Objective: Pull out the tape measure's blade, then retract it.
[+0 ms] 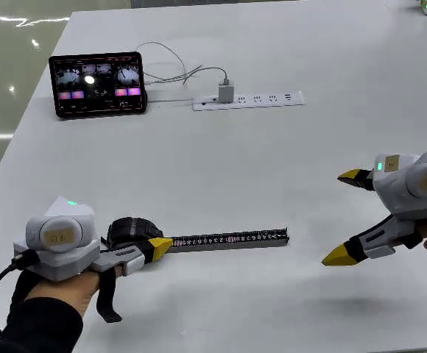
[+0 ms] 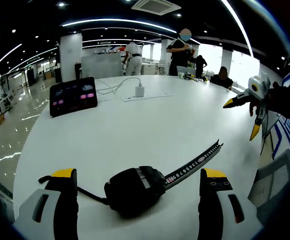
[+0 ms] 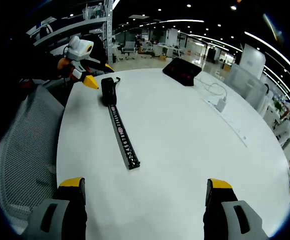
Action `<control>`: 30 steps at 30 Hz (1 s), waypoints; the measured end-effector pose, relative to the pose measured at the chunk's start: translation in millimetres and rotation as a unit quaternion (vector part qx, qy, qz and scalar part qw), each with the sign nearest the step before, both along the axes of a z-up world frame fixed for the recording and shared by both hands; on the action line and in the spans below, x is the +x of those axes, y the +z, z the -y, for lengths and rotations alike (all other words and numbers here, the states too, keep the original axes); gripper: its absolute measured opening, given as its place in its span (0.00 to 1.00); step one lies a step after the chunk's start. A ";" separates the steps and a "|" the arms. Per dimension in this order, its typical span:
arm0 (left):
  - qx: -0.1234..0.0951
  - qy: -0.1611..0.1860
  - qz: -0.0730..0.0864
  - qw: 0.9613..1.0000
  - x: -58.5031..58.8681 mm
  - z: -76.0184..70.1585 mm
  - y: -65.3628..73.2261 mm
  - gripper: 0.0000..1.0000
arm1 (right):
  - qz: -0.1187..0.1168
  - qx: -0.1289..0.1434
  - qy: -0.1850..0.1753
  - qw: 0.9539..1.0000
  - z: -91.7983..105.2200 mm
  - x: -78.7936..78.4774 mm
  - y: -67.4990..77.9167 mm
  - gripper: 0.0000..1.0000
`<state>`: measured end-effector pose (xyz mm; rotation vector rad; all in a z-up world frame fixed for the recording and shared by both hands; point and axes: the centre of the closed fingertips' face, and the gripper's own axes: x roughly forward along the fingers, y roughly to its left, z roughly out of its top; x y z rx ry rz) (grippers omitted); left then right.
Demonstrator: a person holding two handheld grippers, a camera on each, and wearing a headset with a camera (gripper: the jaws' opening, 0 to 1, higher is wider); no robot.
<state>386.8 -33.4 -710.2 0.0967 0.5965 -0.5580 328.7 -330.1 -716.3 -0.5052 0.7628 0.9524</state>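
Note:
A black tape measure case (image 1: 131, 231) lies on the white table (image 1: 221, 169), its blade (image 1: 232, 238) drawn out flat to the right. My left gripper (image 1: 144, 235) is open, its yellow-tipped jaws standing either side of the case (image 2: 135, 188) with a gap on both sides. The blade (image 2: 195, 164) runs away to the upper right. My right gripper (image 1: 344, 215) hovers open, to the right of the blade's end and apart from it. In the right gripper view the blade's tip (image 3: 133, 163) lies just ahead of the open right gripper (image 3: 145, 183), and the case (image 3: 108, 90) sits beyond.
A tablet (image 1: 98, 83) with a lit screen stands at the back left. A white power strip (image 1: 254, 100) with a charger and cables lies behind the middle. A mesh chair (image 3: 25, 150) is beside the table's edge. People stand far off (image 2: 182, 50).

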 end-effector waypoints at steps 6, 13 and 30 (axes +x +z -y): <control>0.025 0.026 0.004 0.999 4.5 -8.1 -8.3 0.99 | 0.000 -0.002 0.016 1.000 -7.0 7.2 -2.0 0.99; 0.006 0.062 0.000 0.998 6.2 -9.0 -15.7 0.99 | -0.014 -0.014 0.032 0.999 -14.3 13.1 -12.2 0.99; -0.021 0.127 0.020 0.991 9.5 -11.8 -22.8 0.99 | -0.046 -0.045 0.074 0.995 -41.3 22.2 -43.0 0.99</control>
